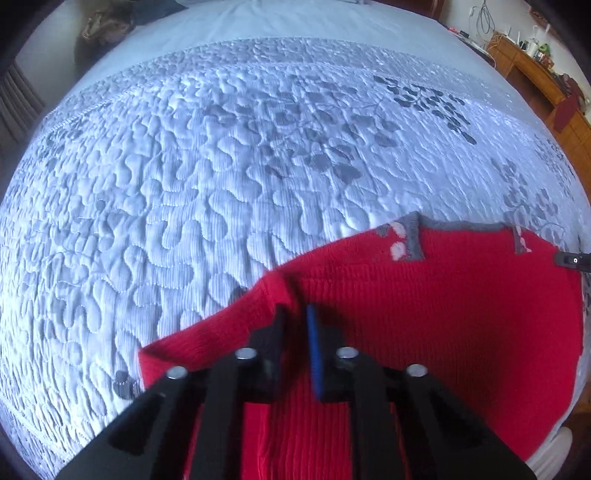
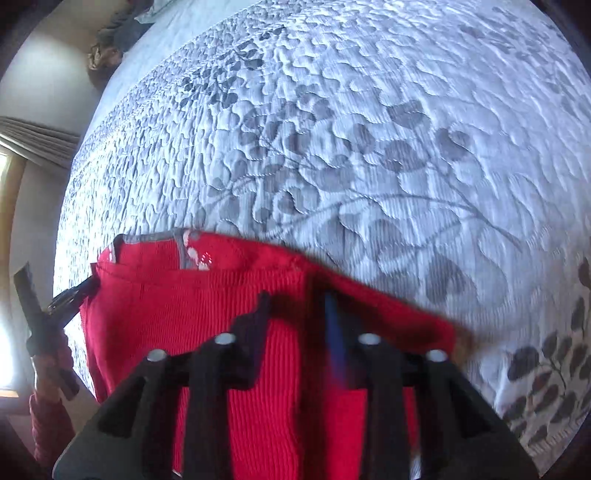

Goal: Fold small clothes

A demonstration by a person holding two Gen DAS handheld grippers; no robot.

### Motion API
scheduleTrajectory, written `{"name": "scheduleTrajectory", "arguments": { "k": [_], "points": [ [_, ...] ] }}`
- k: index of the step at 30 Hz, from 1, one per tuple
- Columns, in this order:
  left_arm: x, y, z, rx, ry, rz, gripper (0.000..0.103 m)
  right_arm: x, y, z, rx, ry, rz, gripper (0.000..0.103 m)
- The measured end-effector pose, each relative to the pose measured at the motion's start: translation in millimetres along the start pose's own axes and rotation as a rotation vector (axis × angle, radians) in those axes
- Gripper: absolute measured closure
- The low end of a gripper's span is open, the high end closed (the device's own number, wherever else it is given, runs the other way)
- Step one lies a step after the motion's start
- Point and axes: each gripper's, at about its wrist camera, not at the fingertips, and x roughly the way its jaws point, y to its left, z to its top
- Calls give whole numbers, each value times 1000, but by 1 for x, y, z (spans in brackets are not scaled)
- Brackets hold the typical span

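A small red knit sweater (image 1: pixel 424 314) with a grey collar trim (image 1: pixel 458 224) lies spread over the near part of a quilted bedspread (image 1: pixel 221 166). My left gripper (image 1: pixel 295 314) is shut on a raised fold at the sweater's left shoulder, its jaws close together around the red knit. In the right wrist view the same sweater (image 2: pixel 207 295) hangs across the lower frame. My right gripper (image 2: pixel 295 299) sits over the sweater's right shoulder edge, its jaws a little apart with red fabric between them. The other gripper's tip shows at the far side of the sweater in each view.
The pale blue quilt with grey leaf print (image 2: pixel 332 166) fills the space ahead. A wooden desk with cables and small items (image 1: pixel 532 62) stands at the far right. Curtains and a window (image 2: pixel 22 147) are at the left. Dark clothes (image 1: pixel 107 26) lie at the bed's far end.
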Motion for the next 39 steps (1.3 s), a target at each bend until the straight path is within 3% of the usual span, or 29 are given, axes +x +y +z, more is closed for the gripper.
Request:
{"name": "scheduleTrajectory", "arguments": {
  "k": [3,7,11,15,19,20,21,23,24,29,34,39],
  "points": [
    [-4,11,4,-47,-11,-48,99,-7,8,3,-37,-11,10,99],
    [-21,28,3,-97,-103,-64,99,-36,11,3,-59,-120,61,100],
    [8,31,-4,-79,-41,7,99,-11,-3,3,-25,-65,-49,100],
    [5,18,-4,-24,-57,73,99,-1,-15,-2,45,-71,-11,99],
    [-22,21,-6,-69,-77,54,90,-27,-5,-17,13,-90,-70,80],
    [-34,21,-10,-78,-97,56,86,-37,-1,-24,0,-105,-89,79],
    [-49,20,-17,-81,-118,65,71,-42,1,-28,-7,-110,-89,79],
    [-71,14,-30,-73,-144,74,57,-62,6,-52,-11,-118,-57,76],
    [-78,12,-38,-66,-145,71,55,-67,5,-60,-8,-117,-53,74],
    [-103,-19,-86,-30,-123,1,54,-82,12,-129,12,-97,-52,48],
    [-96,-41,-110,-13,-100,-27,53,-77,1,-160,70,-72,-30,47],
    [-80,-37,-111,-49,-87,-2,52,-72,-9,-158,99,-64,32,42]
  ]
}}
